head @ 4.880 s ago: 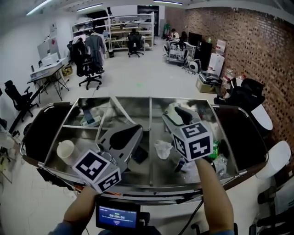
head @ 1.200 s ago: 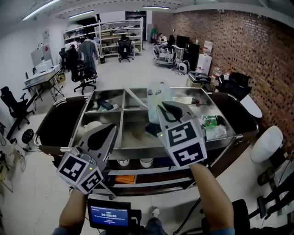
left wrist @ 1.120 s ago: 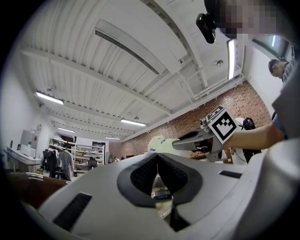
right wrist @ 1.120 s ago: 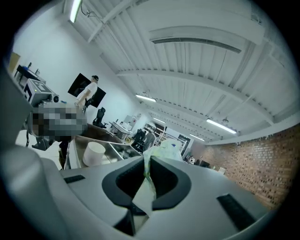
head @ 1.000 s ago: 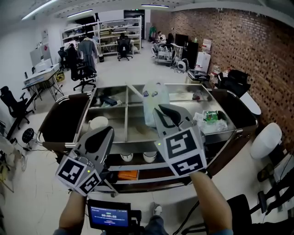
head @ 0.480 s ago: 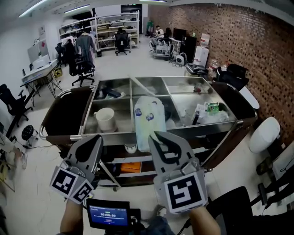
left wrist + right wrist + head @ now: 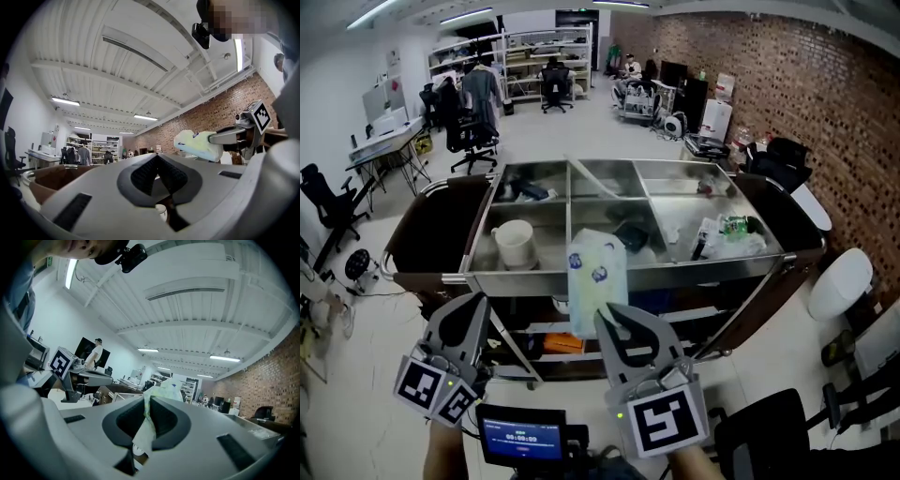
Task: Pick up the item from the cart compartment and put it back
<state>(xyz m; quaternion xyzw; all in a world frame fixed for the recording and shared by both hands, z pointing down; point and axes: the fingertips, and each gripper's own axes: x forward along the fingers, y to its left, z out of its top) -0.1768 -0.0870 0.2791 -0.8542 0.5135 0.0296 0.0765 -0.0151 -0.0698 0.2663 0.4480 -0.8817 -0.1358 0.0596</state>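
A pale green and white plastic packet hangs in the air in front of the steel cart, below its front rim in the head view. My right gripper is shut on the packet's lower edge; in the right gripper view the packet sticks up between the closed jaws of that gripper. My left gripper is at the lower left, away from the cart, its jaws together with nothing in them. The left gripper view shows the packet off to the right.
A white mug stands in the cart's front left compartment, a dark item in the middle one, crumpled wrappers at the right. Bowls sit on the lower shelf. A white stool and a black chair are at the right.
Both grippers have drawn back from the cart toward the person and sunk lower. The packet came along in the right gripper, from above the compartments to in front of the cart.
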